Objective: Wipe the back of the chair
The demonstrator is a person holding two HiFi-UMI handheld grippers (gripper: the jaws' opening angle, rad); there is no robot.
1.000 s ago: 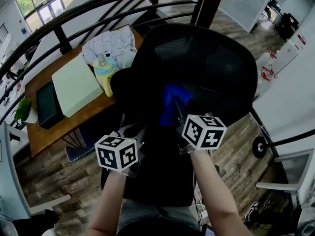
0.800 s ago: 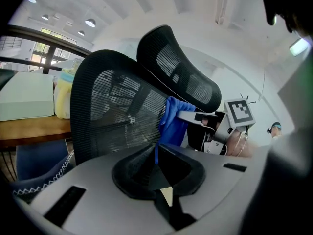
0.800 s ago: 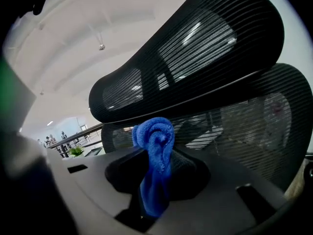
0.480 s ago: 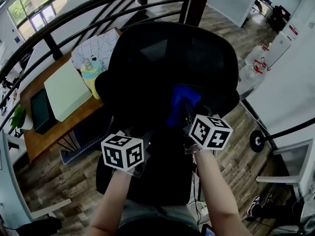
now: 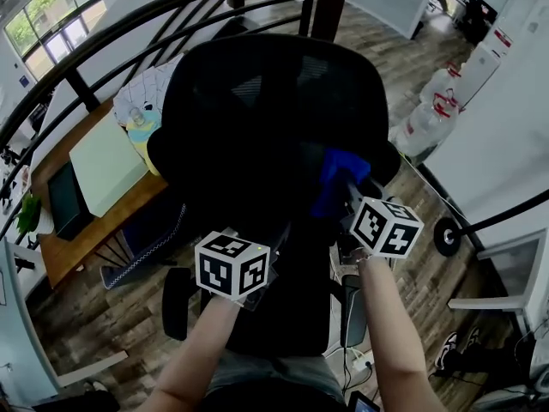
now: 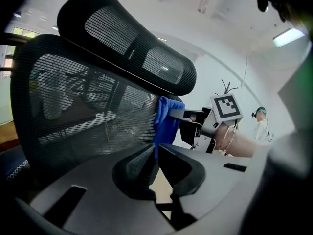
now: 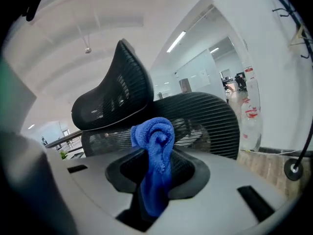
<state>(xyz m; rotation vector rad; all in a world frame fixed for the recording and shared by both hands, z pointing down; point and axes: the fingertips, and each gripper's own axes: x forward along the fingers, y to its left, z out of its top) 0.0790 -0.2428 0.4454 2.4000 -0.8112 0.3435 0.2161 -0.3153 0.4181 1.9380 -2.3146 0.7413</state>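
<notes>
Head view, with both gripper views. The person stands behind a black mesh office chair (image 5: 266, 118), both bare forearms reaching forward and up from the lower edge of the head view, roughly parallel.

Right forearm (image 5: 390, 333): extended further forward, wrist straight. The right gripper (image 7: 156, 160) has its fingers closed on a blue cloth (image 7: 155, 131), which bunches up above the fingertips and hangs down between them. The cloth lies against the rear face of the chair's mesh backrest (image 6: 73, 111), on its right side, just below the right end of the headrest (image 6: 122, 38).

Left forearm (image 5: 202, 350): held lower and nearer the body, angled slightly inward. The left gripper (image 6: 155, 152) points at the lower middle of the backrest; its fingers are drawn together with nothing between them, and whether they touch the mesh cannot be told.

Background: a wooden worktop (image 5: 51, 239) beyond the chair at left and large water bottles (image 5: 429, 114) on the floor at right.
</notes>
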